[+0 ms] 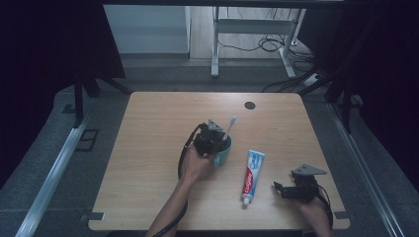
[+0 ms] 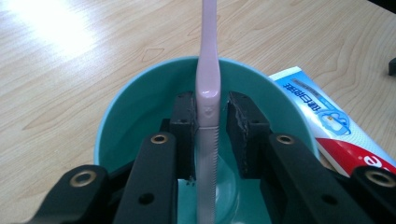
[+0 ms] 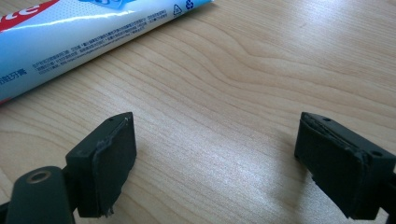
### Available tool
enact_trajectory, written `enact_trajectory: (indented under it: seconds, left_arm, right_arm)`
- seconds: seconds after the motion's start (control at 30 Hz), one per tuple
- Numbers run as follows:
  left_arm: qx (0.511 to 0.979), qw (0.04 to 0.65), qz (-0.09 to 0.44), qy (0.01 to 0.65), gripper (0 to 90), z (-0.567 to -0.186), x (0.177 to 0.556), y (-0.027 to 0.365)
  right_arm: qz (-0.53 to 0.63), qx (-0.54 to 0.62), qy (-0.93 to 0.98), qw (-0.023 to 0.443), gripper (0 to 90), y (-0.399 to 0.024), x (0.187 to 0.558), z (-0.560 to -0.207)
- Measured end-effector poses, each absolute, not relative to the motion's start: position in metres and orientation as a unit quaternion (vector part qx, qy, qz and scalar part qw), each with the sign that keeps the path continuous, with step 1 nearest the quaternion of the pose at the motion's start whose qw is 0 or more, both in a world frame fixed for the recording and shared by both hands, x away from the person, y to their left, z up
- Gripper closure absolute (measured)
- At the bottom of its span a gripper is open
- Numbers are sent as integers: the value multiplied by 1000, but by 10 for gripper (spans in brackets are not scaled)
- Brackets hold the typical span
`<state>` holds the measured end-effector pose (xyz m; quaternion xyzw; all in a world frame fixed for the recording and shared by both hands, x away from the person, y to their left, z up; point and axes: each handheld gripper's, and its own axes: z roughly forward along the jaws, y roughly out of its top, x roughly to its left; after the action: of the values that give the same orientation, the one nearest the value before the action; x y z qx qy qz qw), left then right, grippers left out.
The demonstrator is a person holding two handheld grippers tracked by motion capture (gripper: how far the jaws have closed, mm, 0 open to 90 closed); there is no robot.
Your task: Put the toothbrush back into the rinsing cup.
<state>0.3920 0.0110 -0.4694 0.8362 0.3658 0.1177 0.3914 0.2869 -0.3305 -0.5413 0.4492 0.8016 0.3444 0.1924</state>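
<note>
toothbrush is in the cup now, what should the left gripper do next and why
Probably open a little wider, then lift straight up. In the left gripper view the toothbrush stands between the pads inside the cup, with a gap at the right pad but the left pad right against it. Clearing both sides first should keep it from tipping as the left gripper withdraws.
</note>
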Motion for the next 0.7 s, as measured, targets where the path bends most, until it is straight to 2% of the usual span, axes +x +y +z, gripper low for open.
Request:
enact_trajectory:
  seconds: [0.7]
  left_arm:
    - [839,387,162,347,460,-444,382,11]
  right_arm:
    - [345,448,802,193,122,-331,287,-541]
